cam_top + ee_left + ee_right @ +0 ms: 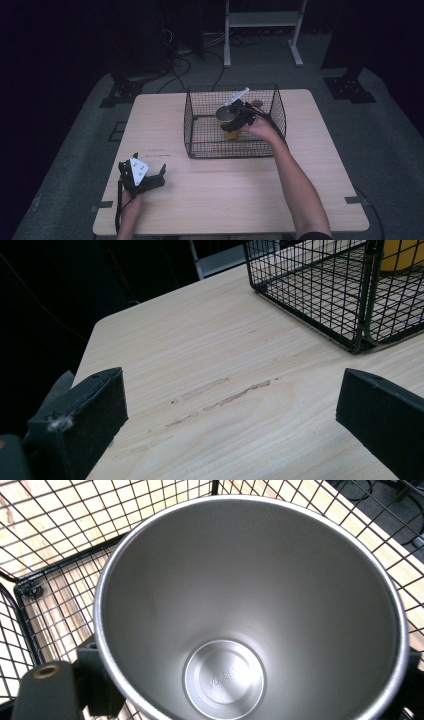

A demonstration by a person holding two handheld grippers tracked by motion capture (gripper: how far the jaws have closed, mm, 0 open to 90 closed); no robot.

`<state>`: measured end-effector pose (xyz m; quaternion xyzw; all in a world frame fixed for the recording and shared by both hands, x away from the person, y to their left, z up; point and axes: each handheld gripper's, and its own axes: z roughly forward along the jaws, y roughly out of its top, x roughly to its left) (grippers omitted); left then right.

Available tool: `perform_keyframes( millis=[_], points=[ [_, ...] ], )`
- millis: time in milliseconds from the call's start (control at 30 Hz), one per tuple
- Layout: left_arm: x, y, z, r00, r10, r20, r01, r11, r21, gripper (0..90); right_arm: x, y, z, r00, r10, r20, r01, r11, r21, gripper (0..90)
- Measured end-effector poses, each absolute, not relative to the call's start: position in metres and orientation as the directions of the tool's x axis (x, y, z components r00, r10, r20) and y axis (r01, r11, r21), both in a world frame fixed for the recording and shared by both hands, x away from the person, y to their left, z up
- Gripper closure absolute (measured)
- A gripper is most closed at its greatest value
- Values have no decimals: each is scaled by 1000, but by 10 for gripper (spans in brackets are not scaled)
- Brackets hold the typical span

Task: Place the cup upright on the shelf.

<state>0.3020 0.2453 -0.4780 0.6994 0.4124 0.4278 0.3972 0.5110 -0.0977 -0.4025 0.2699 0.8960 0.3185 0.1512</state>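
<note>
Steel cup (250, 610): bare brushed metal within, yellow outer wall (231, 132); tapered, wide rolled rim, flat round base with faint embossed lettering too small to read; empty; mouth upward, roughly upright; located inside the wire basket (200, 145), toward its middle, held by the right hand-held gripper (239, 117) with a jaw at either side of the wall. Wire basket: black square mesh, open top, standing on the far half of the worktop (225, 195).

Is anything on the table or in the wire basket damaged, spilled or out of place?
Only the table shows damage: scuffed streaks in its wood, near the open left gripper. The cup looks clean and empty.
</note>
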Motion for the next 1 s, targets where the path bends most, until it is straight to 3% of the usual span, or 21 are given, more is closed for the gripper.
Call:
perform_keyframes(
  millis=[1000],
  points=[
    [302,245,-478,291,918,269,238,-341,909,0,508,-100,-397,-810,577,-109,373,649,664,87]
  ],
)
